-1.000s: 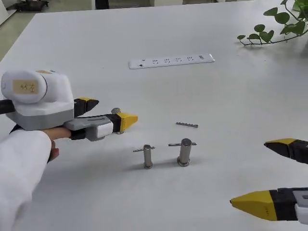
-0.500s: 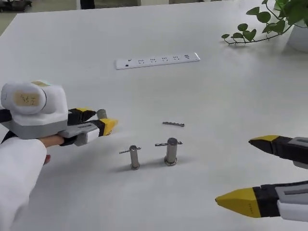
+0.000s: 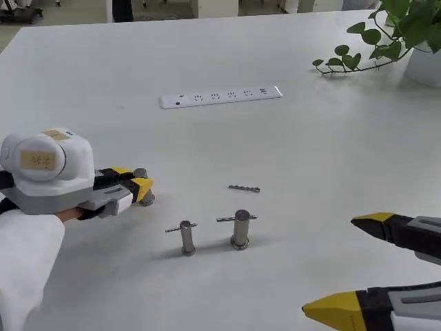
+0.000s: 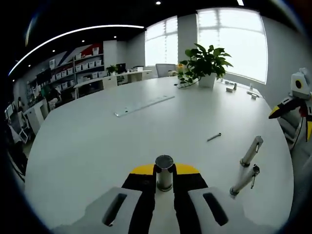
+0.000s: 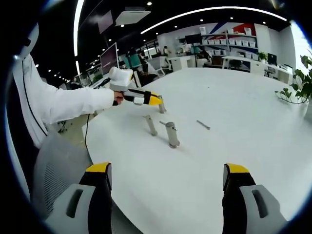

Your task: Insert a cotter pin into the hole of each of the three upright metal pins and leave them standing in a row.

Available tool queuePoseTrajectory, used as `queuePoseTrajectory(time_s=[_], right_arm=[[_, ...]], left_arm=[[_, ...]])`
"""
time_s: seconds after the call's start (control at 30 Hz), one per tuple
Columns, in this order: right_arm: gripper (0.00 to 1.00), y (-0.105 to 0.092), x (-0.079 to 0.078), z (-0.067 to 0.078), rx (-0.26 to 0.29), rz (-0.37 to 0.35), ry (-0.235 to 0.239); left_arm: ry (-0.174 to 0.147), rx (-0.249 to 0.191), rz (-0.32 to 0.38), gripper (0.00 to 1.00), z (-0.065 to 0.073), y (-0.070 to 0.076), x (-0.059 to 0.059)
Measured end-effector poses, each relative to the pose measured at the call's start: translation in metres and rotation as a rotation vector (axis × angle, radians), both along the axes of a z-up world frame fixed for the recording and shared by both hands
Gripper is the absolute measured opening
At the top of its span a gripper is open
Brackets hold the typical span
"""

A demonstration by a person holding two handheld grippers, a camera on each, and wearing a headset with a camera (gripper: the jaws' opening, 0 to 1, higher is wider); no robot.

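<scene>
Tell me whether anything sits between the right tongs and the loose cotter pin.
Nothing visible does. The cotter pin lies alone on the bare table, and the nearest fitted pin stands to the left of the straight path from the open right tongs.

i see a white table (image 3: 310, 138). on it: power strip (image 3: 220, 97) at the far side, loose cotter pin (image 3: 244, 188) mid-table, nearer me left pin (image 3: 186, 237) and right pin (image 3: 240, 229) upright side by side, each with a cotter through it. third pin (image 3: 142, 186) off to their left. potted plant (image 3: 406, 34) far right.
</scene>
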State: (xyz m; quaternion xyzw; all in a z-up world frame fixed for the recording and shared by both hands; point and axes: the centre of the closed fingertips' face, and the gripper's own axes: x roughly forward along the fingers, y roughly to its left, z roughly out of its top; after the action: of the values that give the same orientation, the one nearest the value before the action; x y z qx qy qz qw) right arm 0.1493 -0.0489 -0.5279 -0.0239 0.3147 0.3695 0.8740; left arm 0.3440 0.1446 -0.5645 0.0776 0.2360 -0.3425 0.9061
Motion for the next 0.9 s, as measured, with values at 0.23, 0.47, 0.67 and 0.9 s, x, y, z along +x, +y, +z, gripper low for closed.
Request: queuePoseTrajectory(time_s=[0.23, 0.47, 0.67, 0.9], right_arm=[[0.93, 0.003, 0.002, 0.002, 0.004, 0.013, -0.008], [0.92, 0.005, 0.001, 0.004, 0.006, 0.024, -0.016], [0.92, 0.006, -0.001, 0.003, 0.008, 0.031, -0.017], [0.92, 0.008, -0.001, 0.004, 0.009, 0.037, -0.024]], left_arm=[[-0.014, -0.018, 0.012, 0.09, 0.017, 0.012, -0.006], [-0.042, -0.016, 0.019, 0.09, 0.038, 0.031, -0.046], [-0.061, 0.005, 0.022, 0.09, 0.051, 0.042, -0.074], [-0.066, 0.003, -0.001, 0.09, 0.062, 0.039, -0.099]])
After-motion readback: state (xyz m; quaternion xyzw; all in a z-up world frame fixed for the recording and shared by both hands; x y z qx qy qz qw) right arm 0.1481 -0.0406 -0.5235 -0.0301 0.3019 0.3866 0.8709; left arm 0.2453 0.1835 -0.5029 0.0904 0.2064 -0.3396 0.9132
